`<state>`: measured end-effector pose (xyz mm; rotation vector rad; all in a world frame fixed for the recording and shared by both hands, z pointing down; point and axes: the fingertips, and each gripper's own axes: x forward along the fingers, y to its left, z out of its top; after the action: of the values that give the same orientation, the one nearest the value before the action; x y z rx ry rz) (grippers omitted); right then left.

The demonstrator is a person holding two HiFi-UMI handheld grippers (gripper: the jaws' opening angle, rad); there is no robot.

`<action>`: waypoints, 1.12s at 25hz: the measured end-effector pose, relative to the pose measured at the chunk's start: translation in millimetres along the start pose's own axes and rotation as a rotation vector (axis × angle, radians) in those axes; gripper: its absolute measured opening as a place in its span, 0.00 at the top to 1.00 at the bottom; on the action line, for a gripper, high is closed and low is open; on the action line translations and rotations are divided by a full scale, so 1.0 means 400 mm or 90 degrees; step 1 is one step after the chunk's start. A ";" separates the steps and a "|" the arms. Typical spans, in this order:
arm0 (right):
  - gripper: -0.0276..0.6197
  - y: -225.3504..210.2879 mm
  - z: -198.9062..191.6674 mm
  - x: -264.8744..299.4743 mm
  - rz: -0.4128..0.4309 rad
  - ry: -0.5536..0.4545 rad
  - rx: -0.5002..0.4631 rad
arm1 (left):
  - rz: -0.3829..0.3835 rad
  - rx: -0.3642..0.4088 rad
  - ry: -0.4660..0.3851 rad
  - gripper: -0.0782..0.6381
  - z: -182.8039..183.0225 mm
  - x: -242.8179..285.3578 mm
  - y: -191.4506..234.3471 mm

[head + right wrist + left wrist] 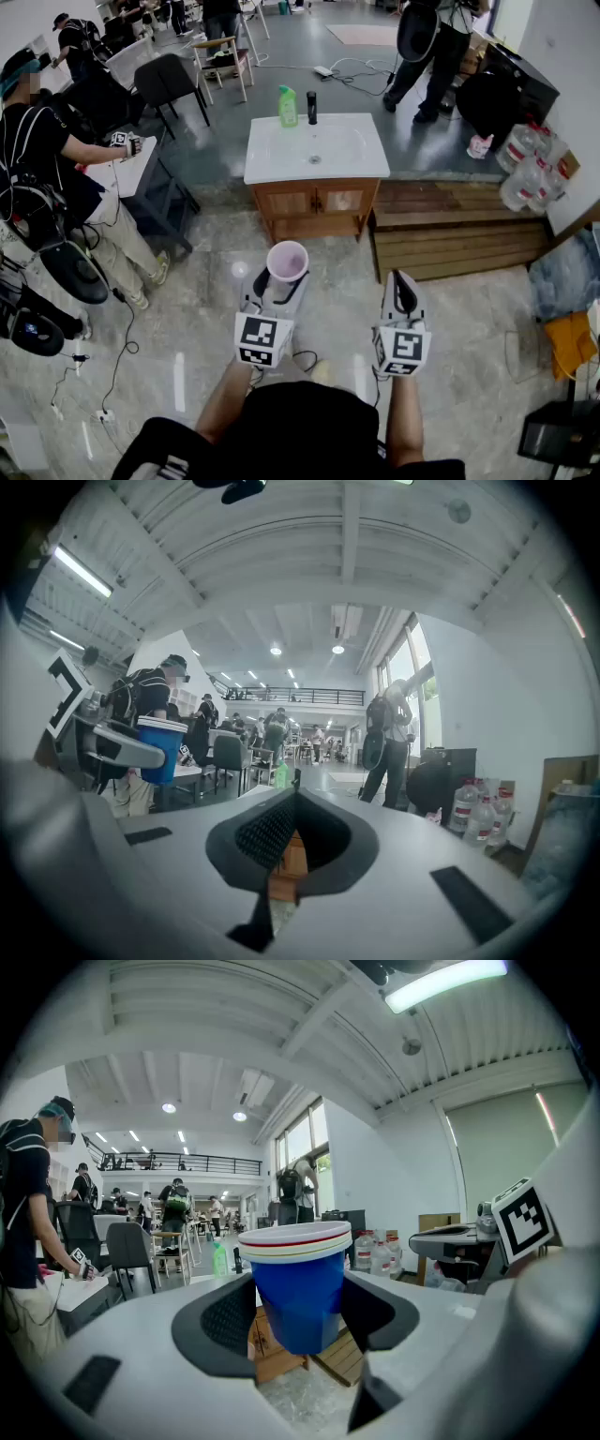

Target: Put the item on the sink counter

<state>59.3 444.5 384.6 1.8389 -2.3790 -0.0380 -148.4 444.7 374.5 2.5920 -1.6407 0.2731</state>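
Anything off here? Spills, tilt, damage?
Nothing stands out. The stacked cups sit upright in the left gripper, the right gripper is shut and empty, the green bottle stands upright on the sink counter.

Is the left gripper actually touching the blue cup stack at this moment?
Touching. The left gripper view shows the blue cup stack wedged in the left gripper, with both pads pressed against its sides.

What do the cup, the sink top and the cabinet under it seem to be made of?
The cup is probably plastic: smooth blue wall, slight sheen; its layered rims suggest several nested cups. The sink top looks ceramic or similar: white and glossy. The cabinet looks wooden: brown and matte, though its grain is unclear.
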 end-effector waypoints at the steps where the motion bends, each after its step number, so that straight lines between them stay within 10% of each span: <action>1: 0.96 -0.002 -0.002 -0.002 0.000 0.001 -0.002 | 0.000 0.000 0.000 0.51 -0.001 0.000 -0.002; 28: 0.96 -0.130 -0.039 0.134 -0.045 0.027 0.006 | -0.041 0.015 0.005 0.51 0.017 0.223 0.002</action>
<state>97.8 380.4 399.6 1.9091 -2.2898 0.0051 -111.0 363.9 383.8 2.6512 -1.5569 0.3003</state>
